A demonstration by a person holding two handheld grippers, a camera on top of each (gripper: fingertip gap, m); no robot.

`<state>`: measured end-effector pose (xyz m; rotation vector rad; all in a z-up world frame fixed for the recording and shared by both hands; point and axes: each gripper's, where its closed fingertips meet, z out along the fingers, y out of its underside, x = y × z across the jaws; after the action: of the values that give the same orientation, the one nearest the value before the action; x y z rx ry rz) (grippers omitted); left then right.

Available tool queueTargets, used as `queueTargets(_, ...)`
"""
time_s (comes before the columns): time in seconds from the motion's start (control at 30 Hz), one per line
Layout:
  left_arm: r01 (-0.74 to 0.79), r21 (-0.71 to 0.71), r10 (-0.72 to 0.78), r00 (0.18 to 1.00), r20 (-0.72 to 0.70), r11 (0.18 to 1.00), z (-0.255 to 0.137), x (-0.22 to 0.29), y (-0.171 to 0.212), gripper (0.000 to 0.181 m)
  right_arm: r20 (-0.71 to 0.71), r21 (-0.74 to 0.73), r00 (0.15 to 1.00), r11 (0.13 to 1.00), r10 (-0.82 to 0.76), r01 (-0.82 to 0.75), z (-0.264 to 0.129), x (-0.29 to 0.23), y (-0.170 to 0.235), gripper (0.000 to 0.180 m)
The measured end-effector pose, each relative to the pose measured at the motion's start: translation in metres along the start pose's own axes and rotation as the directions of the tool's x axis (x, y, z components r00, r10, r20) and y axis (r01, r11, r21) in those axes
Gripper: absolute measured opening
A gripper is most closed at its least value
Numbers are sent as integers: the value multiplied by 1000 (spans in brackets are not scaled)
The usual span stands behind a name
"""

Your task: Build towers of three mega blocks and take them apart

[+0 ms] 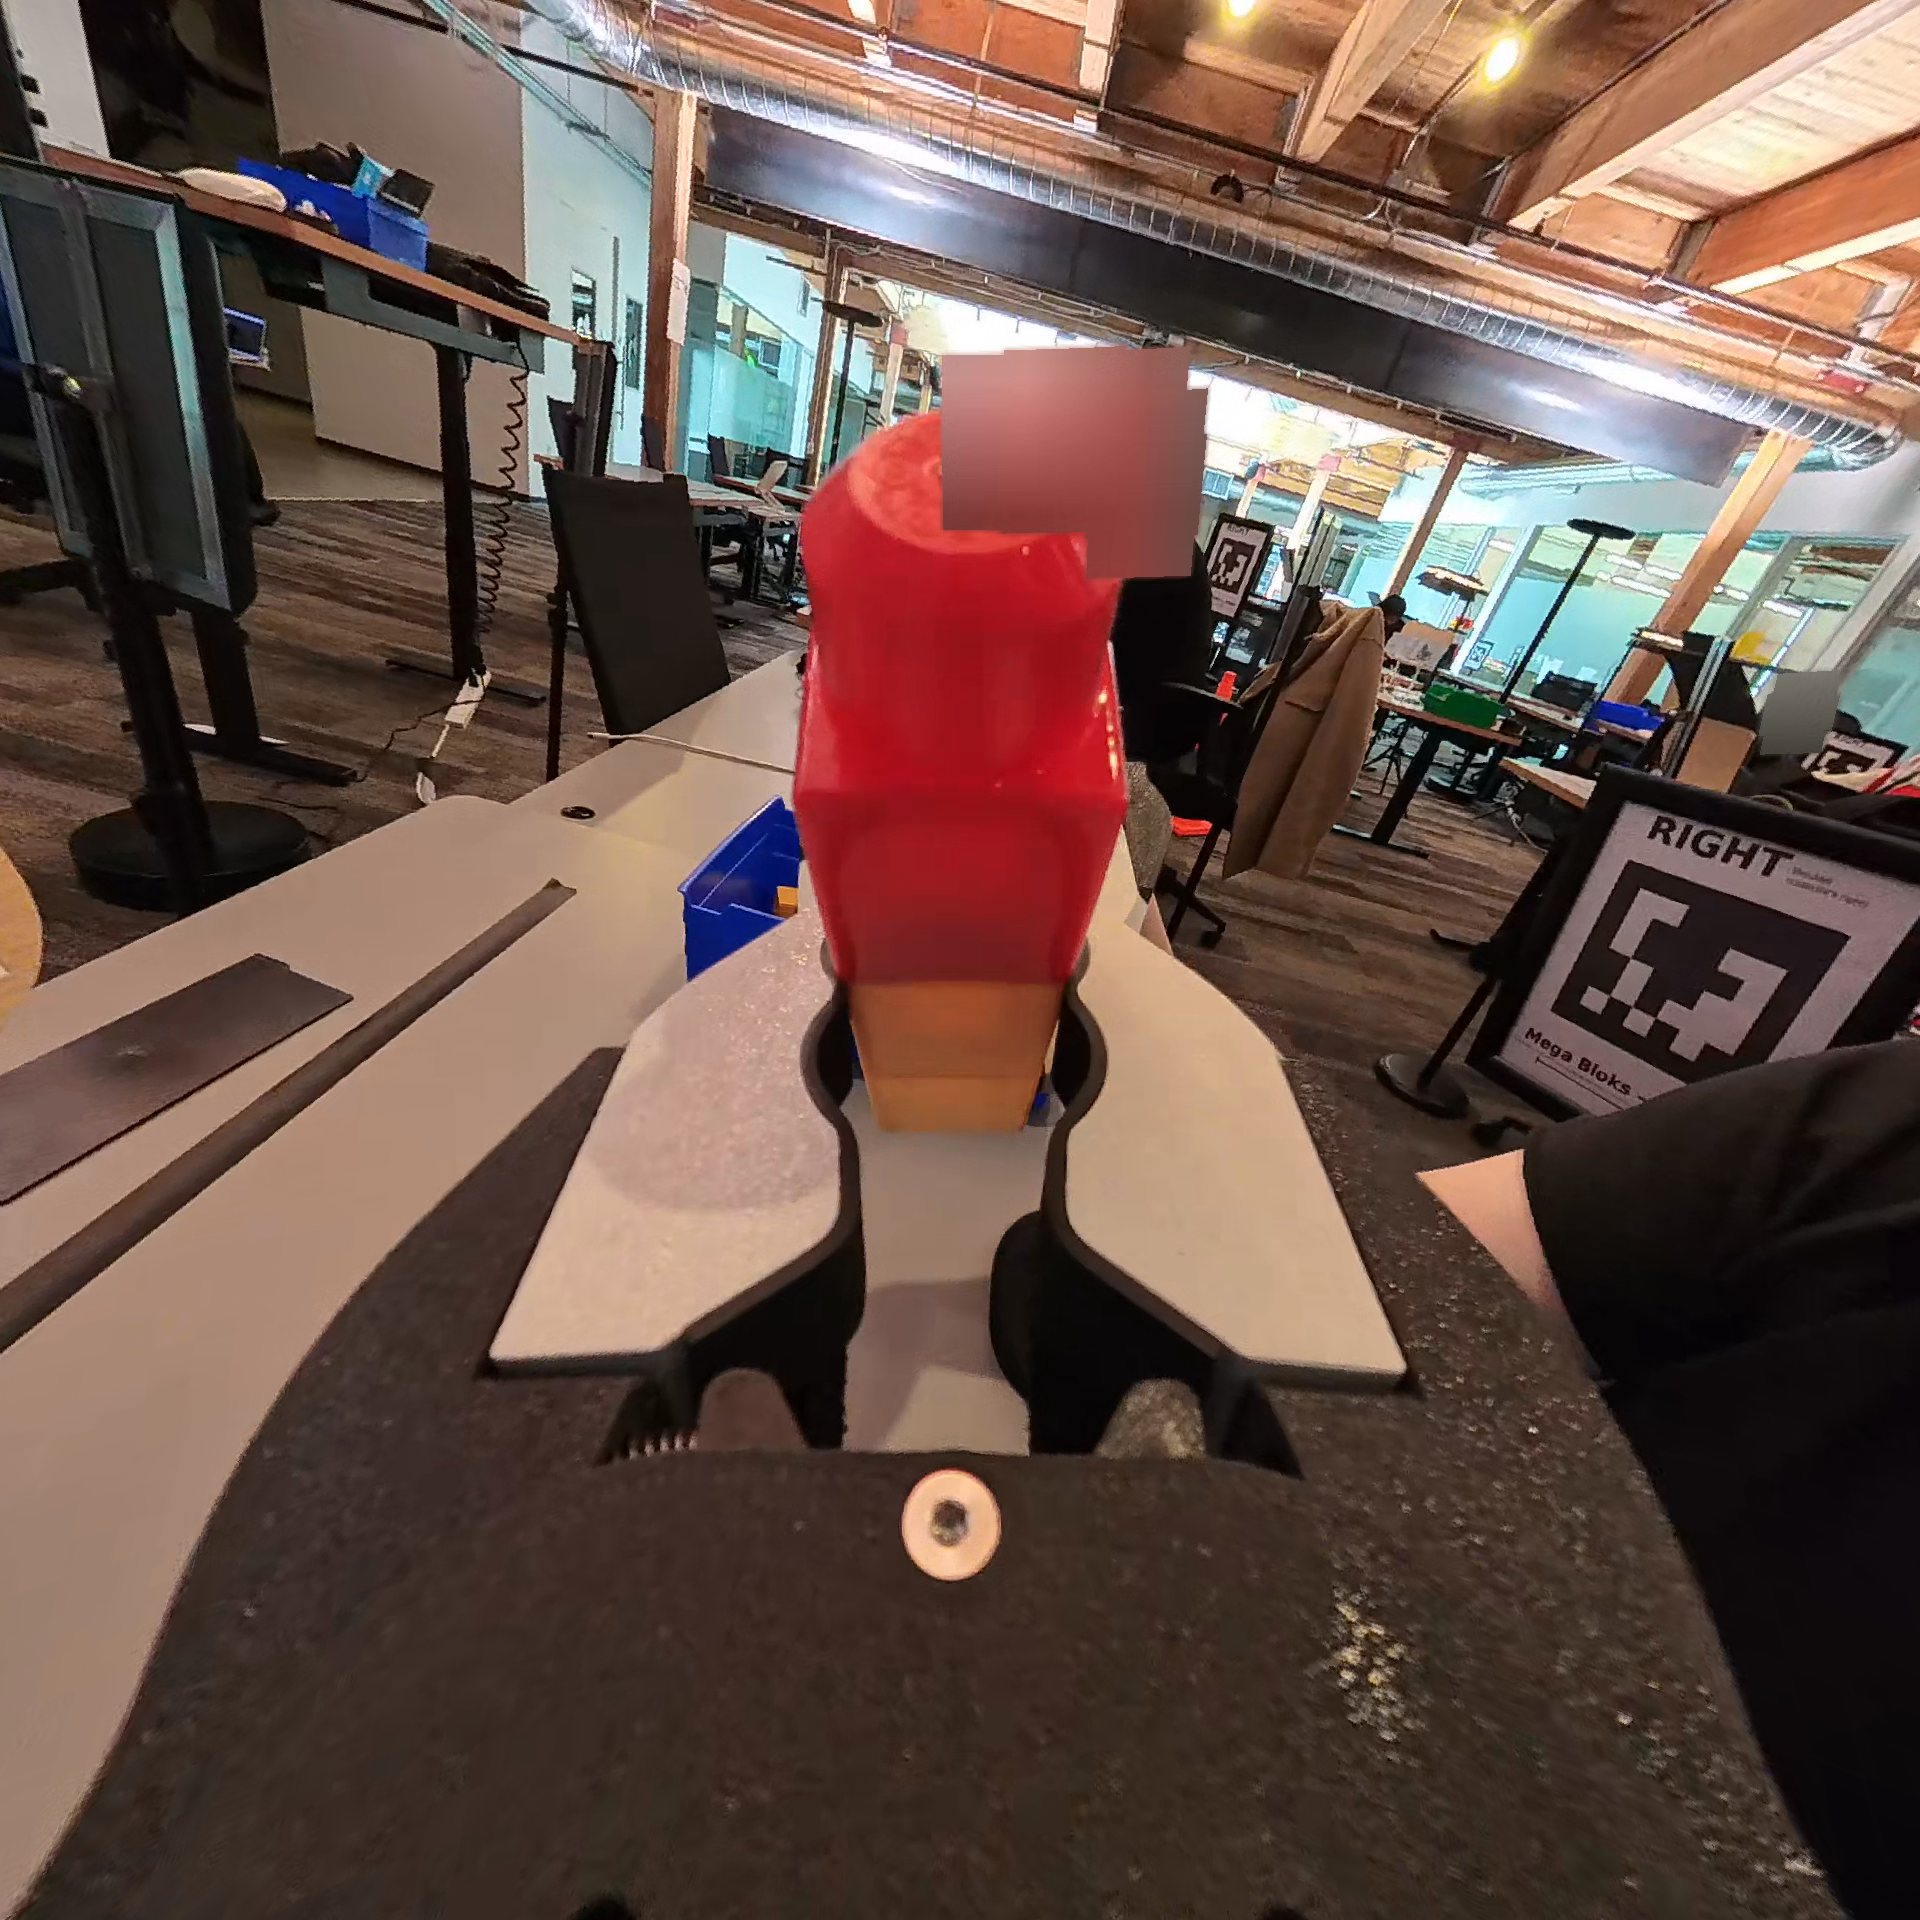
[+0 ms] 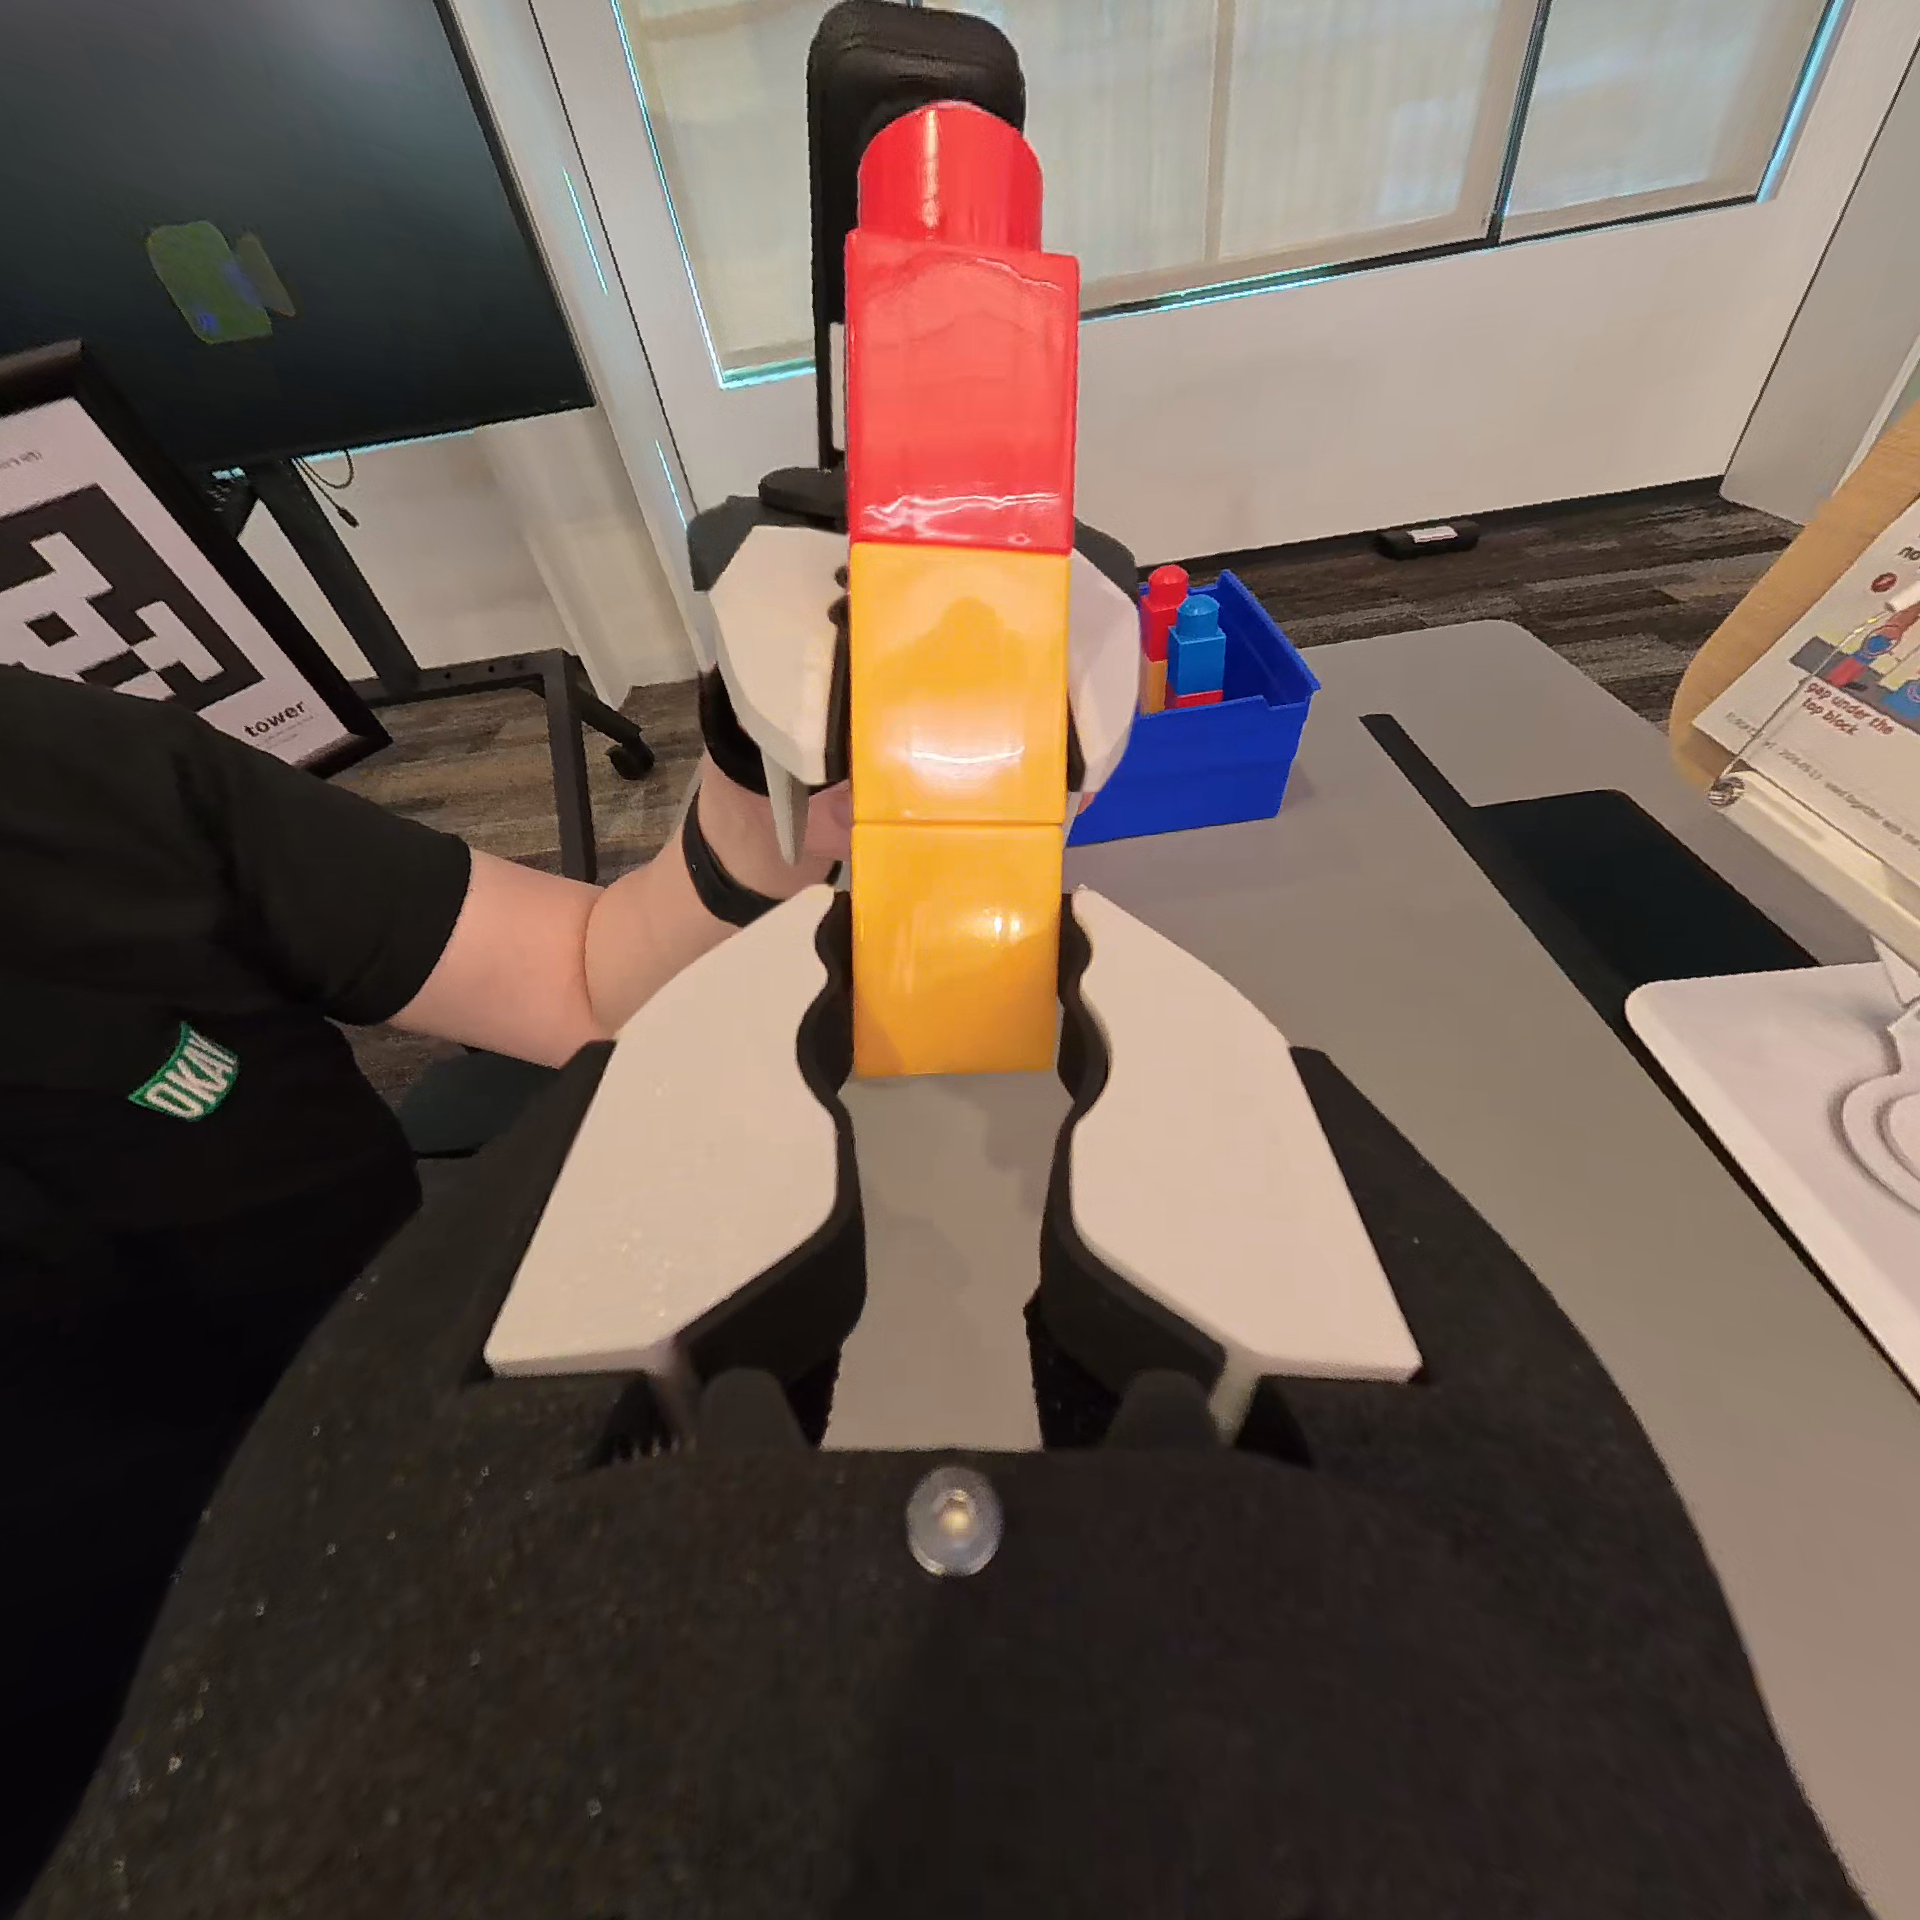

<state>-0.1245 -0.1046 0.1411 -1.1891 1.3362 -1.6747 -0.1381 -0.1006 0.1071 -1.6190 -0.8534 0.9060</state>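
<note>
A tower of three mega blocks stands on the grey table (image 2: 1351, 1039): a red block (image 2: 961, 395) on top, a middle yellow block (image 2: 956, 686) and a bottom yellow block (image 2: 951, 956). My right gripper (image 2: 956, 966) is shut on the bottom yellow block from the near side. My left gripper (image 2: 956, 675) comes from the far side and is shut on the middle yellow block. In the left wrist view the red block (image 1: 956, 779) fills the centre and my left gripper (image 1: 951, 1029) holds the yellow block (image 1: 951, 1029) just under it.
A blue bin (image 2: 1195, 748) with several blocks stands behind the tower to the right; it also shows in the left wrist view (image 1: 738, 894). A person's arm (image 2: 520, 966) reaches in from the left. An instruction sheet (image 2: 1829, 675) stands at the right edge. A framed sign (image 1: 1704, 935) stands on the floor. Both grippers' tips are close together, under 4 cm apart.
</note>
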Motion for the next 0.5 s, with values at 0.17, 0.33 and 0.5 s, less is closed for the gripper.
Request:
queueTargets(0.17, 13, 241, -25, 999, 47, 970, -39, -8, -43, 35, -23, -141, 1000, 990, 6, -9, 1, 8, 25, 36)
queueTargets(0.33, -42, 190, 21, 994, 110, 981, -81, -15, -50, 35, 28, 14, 995, 996, 93, -93, -17, 9, 4, 36)
queueTargets(0.5, -70, 167, 58, 995, 76, 983, -78, -5, -49, 35, 350, 397, 934, 891, 75, -221, -105, -40, -57, 36)
